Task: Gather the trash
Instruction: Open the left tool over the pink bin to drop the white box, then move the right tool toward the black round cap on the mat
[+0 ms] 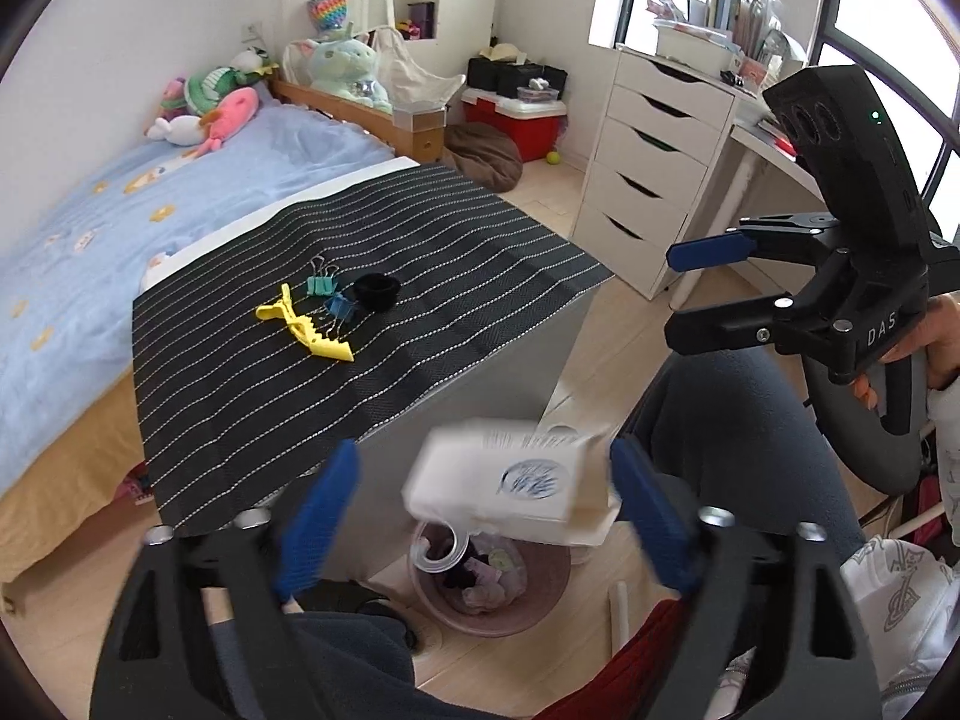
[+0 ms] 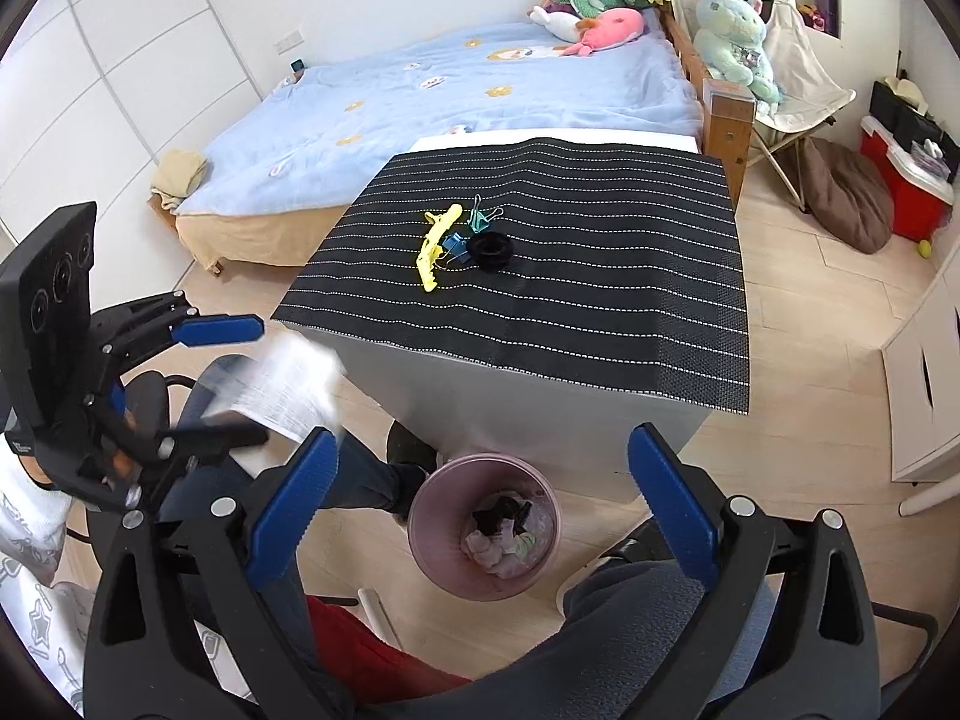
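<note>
Left wrist view: the left hand-held gripper [image 1: 486,516] stands wide open, a blurred white box [image 1: 510,486] loose between its pads, above the pink bin [image 1: 540,594].

Right wrist view: the right hand-held gripper [image 2: 480,504] is open and empty over the bin [image 2: 432,516] beside the worktop [image 2: 600,372].

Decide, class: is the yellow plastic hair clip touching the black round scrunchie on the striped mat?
Apart. In the right wrist view, the yellow plastic hair clip and black round scrunchie have a blue binder clip between them.
</note>
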The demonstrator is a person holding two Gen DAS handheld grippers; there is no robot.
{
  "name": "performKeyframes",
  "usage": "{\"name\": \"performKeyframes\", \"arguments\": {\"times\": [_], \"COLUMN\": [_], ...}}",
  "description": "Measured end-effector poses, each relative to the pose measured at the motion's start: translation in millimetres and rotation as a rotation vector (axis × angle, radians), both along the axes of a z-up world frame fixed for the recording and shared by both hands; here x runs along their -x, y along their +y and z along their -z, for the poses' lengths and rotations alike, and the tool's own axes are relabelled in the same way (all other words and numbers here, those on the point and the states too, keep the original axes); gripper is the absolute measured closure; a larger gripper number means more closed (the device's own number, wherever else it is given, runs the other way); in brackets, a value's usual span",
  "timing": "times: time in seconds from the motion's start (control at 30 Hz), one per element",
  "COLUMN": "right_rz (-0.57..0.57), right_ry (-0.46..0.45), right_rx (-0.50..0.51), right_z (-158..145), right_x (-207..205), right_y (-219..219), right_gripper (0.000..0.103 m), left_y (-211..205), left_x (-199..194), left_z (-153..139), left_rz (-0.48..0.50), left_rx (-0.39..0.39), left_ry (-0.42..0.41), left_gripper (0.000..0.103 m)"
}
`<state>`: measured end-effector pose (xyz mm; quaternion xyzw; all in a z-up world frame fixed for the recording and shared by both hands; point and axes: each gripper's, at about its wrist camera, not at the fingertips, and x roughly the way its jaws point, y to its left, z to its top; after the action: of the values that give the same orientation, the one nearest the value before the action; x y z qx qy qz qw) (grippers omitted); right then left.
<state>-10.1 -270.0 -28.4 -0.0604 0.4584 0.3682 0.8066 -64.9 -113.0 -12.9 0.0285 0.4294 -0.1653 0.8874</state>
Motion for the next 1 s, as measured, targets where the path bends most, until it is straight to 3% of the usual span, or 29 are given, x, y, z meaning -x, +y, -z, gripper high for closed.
{"name": "performKeyframes", "arguments": {"times": [0.23,0.67,1.0], "right_rz": [0.002,-0.006,-0.072], "right_ry": [0.003,-0.004,-0.083], "right_rx": [-0.002,0.004,0.029], "right_z": [1.5,5.3,-3.3], "right_x": [1.1,2.2,-16.5], "right_y": [-0.1,6.9,34.6], "right_gripper": [0.007,0.006,0.006], "left_y": [5.8,22.2,44.5], "left_x": [-3.6,-5.5,-13.2], "left_z": [2.2,1.5,-3.1], "left_rz": [-0.058,-0.153,-0.224], "left_rx": [-0.019,-0.051,-0.024], "left_ry": [-0.005,-0.009,-0.027], "left_gripper": [0.008,0.008,0.008]}}
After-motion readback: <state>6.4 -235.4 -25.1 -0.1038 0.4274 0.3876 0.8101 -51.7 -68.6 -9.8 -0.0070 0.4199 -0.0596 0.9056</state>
